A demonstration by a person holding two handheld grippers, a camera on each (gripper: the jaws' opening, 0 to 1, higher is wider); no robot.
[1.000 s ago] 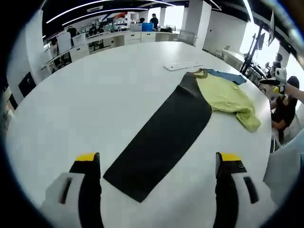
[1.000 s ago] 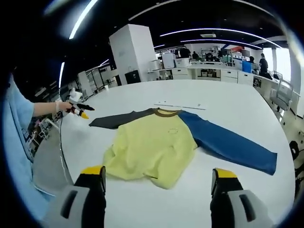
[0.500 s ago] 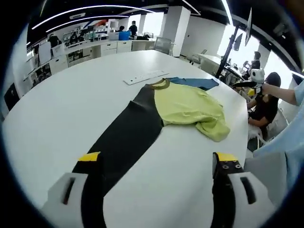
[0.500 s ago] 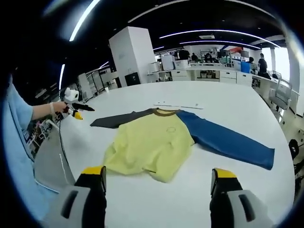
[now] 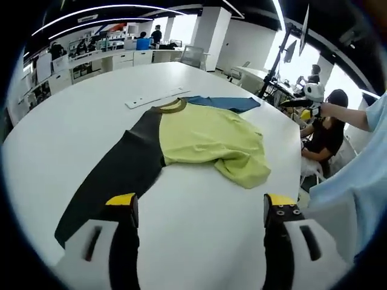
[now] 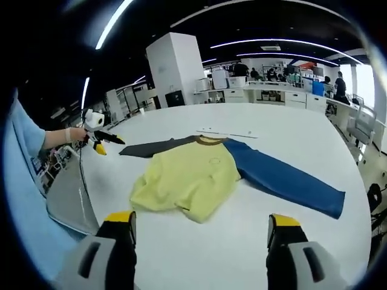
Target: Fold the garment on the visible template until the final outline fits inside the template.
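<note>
— Where's the shirt?

— The long-sleeved shirt (image 5: 199, 136) lies spread on the white table (image 5: 72, 115), yellow body rumpled, black sleeve (image 5: 115, 175) towards my left gripper (image 5: 196, 208), blue sleeve (image 6: 284, 181) out the far side.

— And your grippers?

— Both are wide apart and hold nothing. My right gripper (image 6: 199, 220) hovers short of the yellow hem. A white strip (image 6: 227, 133) lies beyond the collar.

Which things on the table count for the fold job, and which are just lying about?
Job:
- garment, yellow body, black sleeve, blue sleeve, lying unfolded on the white table
- left gripper and right gripper, both open, holding nothing

Lying about:
- flat white strip just beyond the collar; it may be the template, cannot tell
- desks and people beyond the table
</note>
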